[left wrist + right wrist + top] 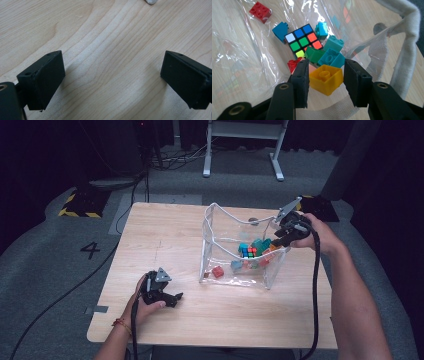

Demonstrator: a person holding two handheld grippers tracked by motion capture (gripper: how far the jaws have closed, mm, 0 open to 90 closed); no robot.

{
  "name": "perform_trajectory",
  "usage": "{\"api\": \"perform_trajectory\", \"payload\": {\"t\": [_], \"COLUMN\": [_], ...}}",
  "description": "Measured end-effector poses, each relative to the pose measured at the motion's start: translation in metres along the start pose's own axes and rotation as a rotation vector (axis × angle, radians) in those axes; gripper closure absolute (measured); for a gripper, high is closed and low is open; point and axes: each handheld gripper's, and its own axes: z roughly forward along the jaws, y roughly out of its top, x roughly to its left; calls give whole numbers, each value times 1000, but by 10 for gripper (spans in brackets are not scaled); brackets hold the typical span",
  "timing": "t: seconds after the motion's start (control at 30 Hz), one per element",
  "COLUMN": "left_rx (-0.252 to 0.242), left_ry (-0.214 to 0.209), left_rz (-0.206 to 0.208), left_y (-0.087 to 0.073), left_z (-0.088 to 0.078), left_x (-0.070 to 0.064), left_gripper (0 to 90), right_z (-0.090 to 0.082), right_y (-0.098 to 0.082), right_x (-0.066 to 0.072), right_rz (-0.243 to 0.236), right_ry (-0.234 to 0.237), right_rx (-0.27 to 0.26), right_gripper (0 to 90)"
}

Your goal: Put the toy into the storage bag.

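My right gripper is over the open top of a clear plastic bag and is shut on a yellow brick, one black jaw against each side of it. Below in the bag lie a colour cube, teal bricks, a green brick, blue bricks and red bricks. In the high view the right gripper hangs at the bag's right rim. My left gripper rests on the table near the front left. Its jaws stand wide open over bare wood.
The bag has a white webbing rim and handle. The wooden table stands on grey carpet. A white desk frame stands behind it. Black cables trail from both grippers.
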Motion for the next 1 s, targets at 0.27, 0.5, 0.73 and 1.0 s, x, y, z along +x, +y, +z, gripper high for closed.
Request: {"api": "perform_trajectory", "payload": {"t": [0.27,0.5,0.73,1.0], "left_rx": [0,0,0,0], "left_ry": [0,0,0,0], "left_rz": [0,0,0,0], "left_y": [0,0,0,0], "left_z": [0,0,0,0], "left_x": [0,0,0,0], "left_gripper": [57,57,57,57], "right_z": [-4,-19,-28,-36], "right_y": [-6,-14,-20,-24], "right_x": [0,4,7,13], "right_rz": [38,94,151,223], "right_ry": [-16,-57,-93,-154], "right_rx": [-91,-238,-306,-397], "right_gripper": [489,417,332,261]}}
